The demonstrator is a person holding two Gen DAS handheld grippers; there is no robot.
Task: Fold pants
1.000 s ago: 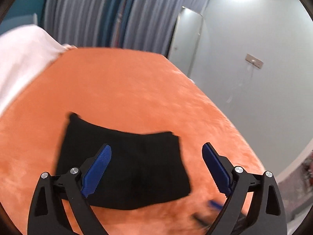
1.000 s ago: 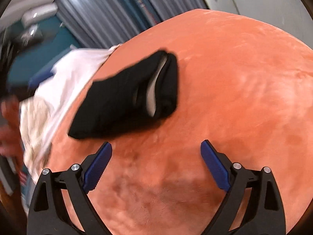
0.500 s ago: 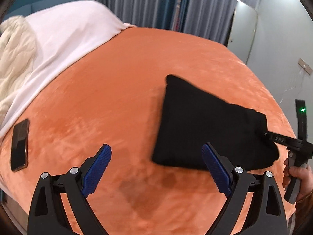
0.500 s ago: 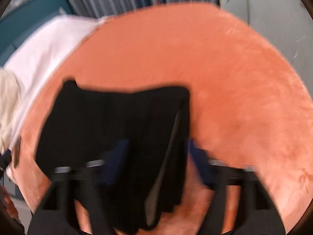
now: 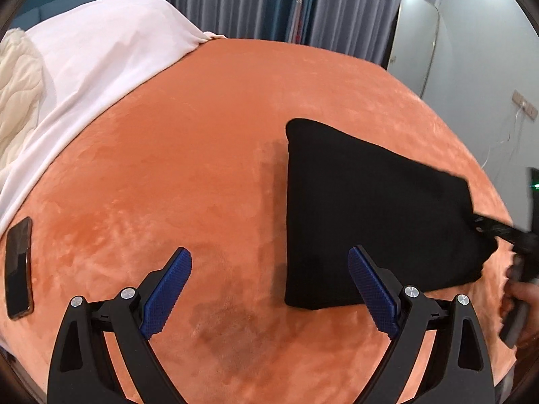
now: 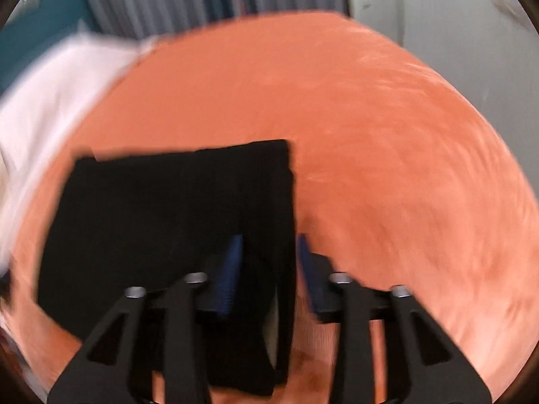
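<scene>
The black pants [image 5: 367,208] lie folded into a compact bundle on the orange bed cover [image 5: 202,155]. My left gripper [image 5: 269,289] is open and empty, held above the cover just left of the bundle. My right gripper [image 6: 267,266] has its jaws partly closed around the right edge of the pants [image 6: 175,222]; the view is blurred, so the grip is unclear. In the left wrist view the right gripper [image 5: 495,232] shows as a dark blur at the bundle's right corner, with the hand behind it.
A white sheet [image 5: 101,64] and cream quilt [image 5: 17,94] cover the bed's left side. A phone [image 5: 18,259] lies near the left edge. Curtains [image 5: 269,3], a mirror [image 5: 414,33] and a grey wall stand beyond the bed.
My right gripper has moved in onto the right edge of the pants and its jaws have narrowed around it. My left gripper swung left off the bundle and stays open.
</scene>
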